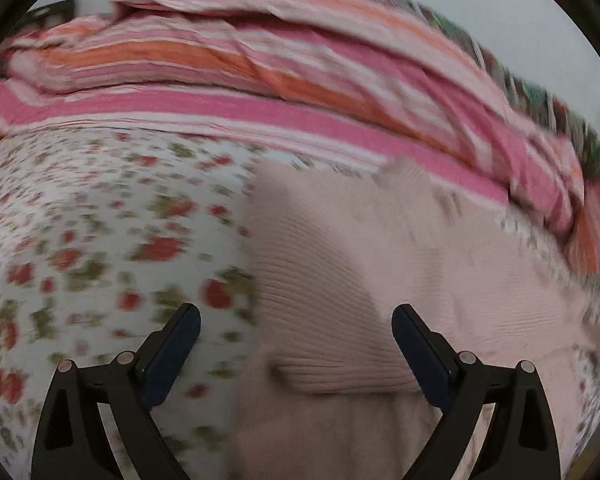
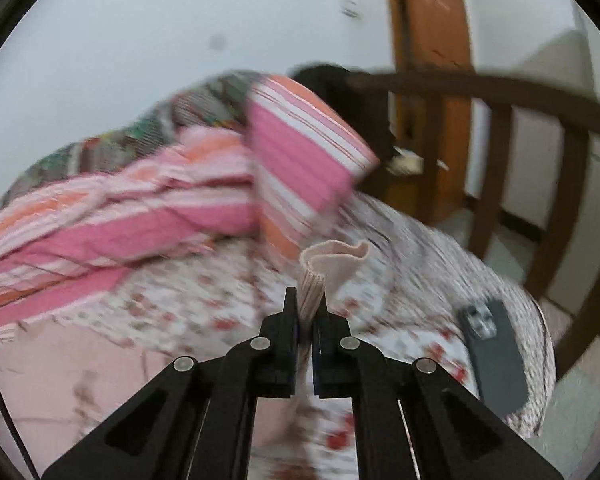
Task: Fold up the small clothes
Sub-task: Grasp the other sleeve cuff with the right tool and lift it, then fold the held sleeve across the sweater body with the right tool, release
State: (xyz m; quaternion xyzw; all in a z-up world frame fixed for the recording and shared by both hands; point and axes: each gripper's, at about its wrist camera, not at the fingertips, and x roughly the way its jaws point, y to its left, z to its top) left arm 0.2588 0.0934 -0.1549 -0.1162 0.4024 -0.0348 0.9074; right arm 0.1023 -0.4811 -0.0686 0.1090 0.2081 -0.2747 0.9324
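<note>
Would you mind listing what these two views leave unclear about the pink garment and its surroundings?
- Left wrist view: the pink knit garment runs off the bottom edge; motion blur hides its type. The left gripper is open.
- Right wrist view: the right gripper covers the pinched edge; the rest is blurred.
- Right wrist view: the grey device is blurred beyond identifying.

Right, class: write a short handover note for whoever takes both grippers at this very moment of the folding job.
Left gripper: open, holding nothing, above the pink sweater.
Right gripper: shut on a ribbed edge of the sweater, lifted off the floral sheet.
The sweater lies mostly flat on the sheet, beside the striped blanket. A grey phone lies near the bed's edge.
Done: one edge gripped. No finished fold shows.
Left: probably carry that edge across, then fold and smooth.
</note>
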